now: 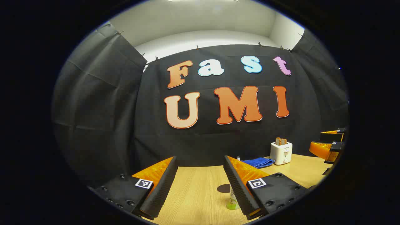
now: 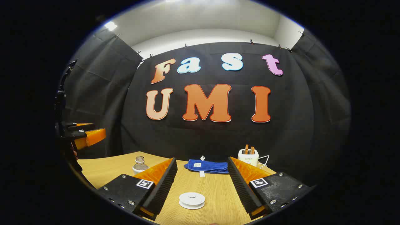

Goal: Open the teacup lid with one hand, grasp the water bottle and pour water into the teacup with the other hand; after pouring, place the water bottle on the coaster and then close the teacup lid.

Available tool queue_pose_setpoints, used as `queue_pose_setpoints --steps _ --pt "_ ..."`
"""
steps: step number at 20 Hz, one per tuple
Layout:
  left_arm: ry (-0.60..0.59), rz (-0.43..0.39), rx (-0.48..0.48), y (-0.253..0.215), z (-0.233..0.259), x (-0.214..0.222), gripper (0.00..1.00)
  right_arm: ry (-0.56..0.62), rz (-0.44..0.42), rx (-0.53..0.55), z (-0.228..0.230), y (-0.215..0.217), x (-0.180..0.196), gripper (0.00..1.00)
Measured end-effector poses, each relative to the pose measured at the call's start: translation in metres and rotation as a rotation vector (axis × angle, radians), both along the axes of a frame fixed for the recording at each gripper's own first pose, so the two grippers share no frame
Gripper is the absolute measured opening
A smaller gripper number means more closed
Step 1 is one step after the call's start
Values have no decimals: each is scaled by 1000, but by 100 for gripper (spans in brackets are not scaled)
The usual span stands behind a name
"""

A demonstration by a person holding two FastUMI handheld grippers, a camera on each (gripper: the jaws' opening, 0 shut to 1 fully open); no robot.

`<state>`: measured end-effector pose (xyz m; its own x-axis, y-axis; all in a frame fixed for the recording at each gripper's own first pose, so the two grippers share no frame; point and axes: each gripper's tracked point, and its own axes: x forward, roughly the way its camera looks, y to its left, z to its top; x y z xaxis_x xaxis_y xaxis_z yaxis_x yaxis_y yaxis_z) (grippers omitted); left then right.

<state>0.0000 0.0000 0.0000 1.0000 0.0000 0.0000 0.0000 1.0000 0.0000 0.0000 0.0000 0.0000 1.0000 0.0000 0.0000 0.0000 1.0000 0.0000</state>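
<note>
The left gripper (image 1: 200, 184) is hovering above the wooden table (image 1: 200, 193) in the left gripper view, its fingers spread wide and gripping nothing. The water bottle (image 1: 232, 198) is standing just behind its right finger, beside a dark round coaster (image 1: 223, 188). A blue cloth (image 1: 258, 162) and white toaster (image 1: 281, 152) are sitting farther back, with the right gripper (image 1: 331, 145) showing at the edge.

In the right gripper view, the right gripper (image 2: 201, 184) is likewise hanging released and empty. The teacup lid (image 2: 192, 200) is lying between its fingers, on the table below. The water bottle (image 2: 139, 165) is standing beyond the left finger.
</note>
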Motion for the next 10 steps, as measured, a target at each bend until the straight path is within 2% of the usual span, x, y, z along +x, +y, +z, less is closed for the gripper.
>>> queue_pose_setpoints --steps 10 --pt "-7 -32 -17 -8 -2 -4 94 -5 31 -1 -1 1 -2 96"
